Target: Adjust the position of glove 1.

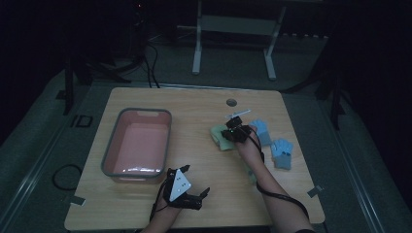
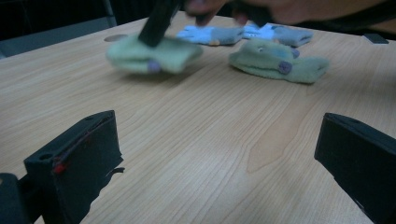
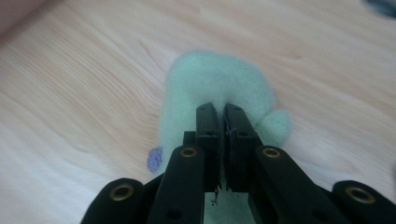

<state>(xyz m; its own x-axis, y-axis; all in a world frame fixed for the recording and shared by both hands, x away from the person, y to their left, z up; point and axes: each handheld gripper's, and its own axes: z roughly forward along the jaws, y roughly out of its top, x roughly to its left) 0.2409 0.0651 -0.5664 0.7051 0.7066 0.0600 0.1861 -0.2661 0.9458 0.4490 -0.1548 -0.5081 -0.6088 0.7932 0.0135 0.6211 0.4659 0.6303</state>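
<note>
A dim room, a pale wooden table [image 1: 204, 104] with a pink plastic tub [image 1: 138, 143] at its left. The right gripper [image 3: 223, 109] has its jaws pinched together on a fuzzy green sock [image 3: 215, 88] near the table's middle. The left gripper [image 1: 197, 188] rests near the front edge, jaws spread wide, nothing between them

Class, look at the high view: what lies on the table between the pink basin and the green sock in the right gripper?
Nothing: bare wood separates the pink basin from the green sock, per the high view.
</note>
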